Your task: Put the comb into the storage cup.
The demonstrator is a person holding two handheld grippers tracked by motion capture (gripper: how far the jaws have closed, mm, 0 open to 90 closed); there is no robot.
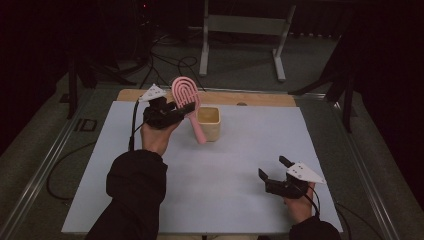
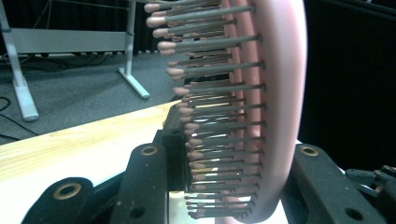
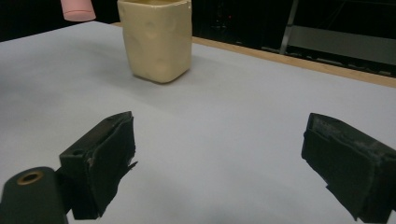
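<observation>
Pointing handle-down — pink hairbrush [image 1: 186, 102] — long axis near-upright, slightly tilted.

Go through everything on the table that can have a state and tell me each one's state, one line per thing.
Pink hairbrush: lifted off the table, clamped at its head, handle pointing down beside the cup.
Cream cup: upright on the white mat, open top, contents not visible.
Left gripper: shut on the hairbrush, bristles between its jaws.
Right gripper: open, nothing between its jaws, low over the mat.
</observation>
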